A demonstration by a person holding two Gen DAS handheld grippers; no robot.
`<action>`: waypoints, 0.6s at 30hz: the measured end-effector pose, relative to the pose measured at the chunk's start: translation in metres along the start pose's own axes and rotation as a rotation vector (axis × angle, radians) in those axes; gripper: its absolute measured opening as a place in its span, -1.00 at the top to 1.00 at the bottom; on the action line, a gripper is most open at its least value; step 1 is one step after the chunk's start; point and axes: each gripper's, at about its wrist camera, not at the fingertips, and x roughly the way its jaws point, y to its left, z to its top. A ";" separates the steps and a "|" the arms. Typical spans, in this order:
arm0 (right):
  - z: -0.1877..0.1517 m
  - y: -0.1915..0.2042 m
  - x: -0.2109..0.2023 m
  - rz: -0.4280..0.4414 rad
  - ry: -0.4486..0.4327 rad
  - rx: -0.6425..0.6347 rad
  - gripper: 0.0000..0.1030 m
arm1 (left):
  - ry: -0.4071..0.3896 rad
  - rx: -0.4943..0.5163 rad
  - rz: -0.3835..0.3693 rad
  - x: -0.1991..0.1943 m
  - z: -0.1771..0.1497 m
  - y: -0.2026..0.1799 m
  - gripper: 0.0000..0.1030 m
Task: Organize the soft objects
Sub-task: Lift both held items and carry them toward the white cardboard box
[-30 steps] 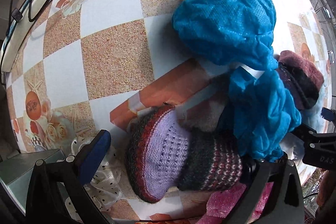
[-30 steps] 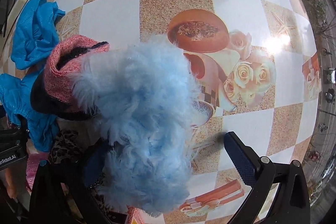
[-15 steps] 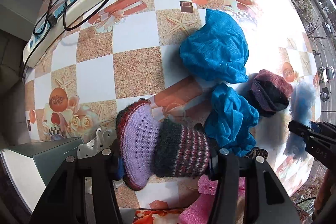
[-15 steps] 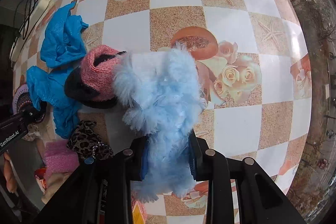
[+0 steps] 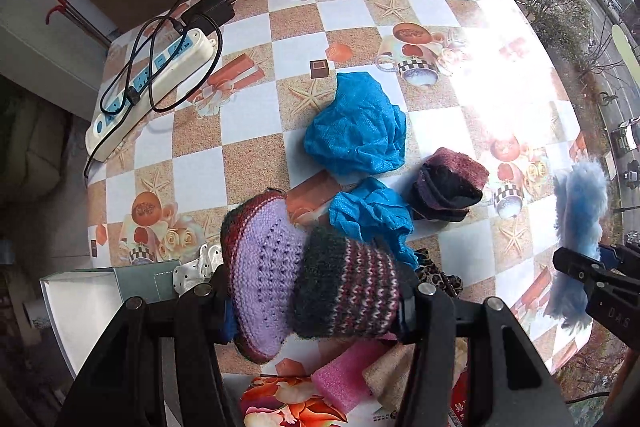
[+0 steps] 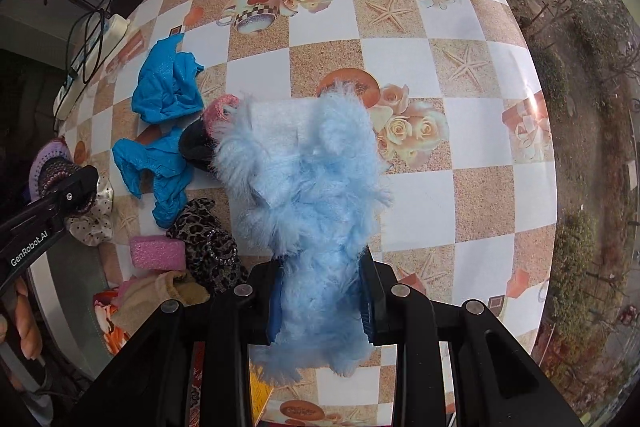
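Both hands lifted, each gripping a soft item above the counter (image 5: 248,131).

My left gripper (image 5: 316,301) fingers are clamped on the striped knit hat (image 5: 304,279); my right gripper (image 6: 320,301) fingers are pinched nearly together on the fluffy light-blue piece (image 6: 308,179). Two blue cloths (image 5: 356,131), a dark pink sock (image 5: 448,183) and a leopard scrunchie (image 6: 208,235) lie on the counter beyond, power strip (image 5: 156,83) far left.

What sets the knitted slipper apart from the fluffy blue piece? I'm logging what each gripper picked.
The knitted slipper is tight wool in purple with dark striped bands; the fluffy blue piece is loose, pale blue fur. The slipper sits crosswise in the left gripper, while the fluffy piece hangs lengthwise through the right gripper. Both are clamped and held above the table.
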 end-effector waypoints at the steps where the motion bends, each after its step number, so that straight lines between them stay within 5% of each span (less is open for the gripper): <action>1: 0.006 -0.003 -0.007 0.001 -0.004 -0.001 0.38 | -0.002 0.002 -0.003 -0.008 -0.002 -0.002 -0.15; 18: -0.024 -0.014 -0.057 0.003 -0.091 -0.001 0.38 | -0.070 0.005 -0.076 -0.084 -0.023 -0.040 -0.15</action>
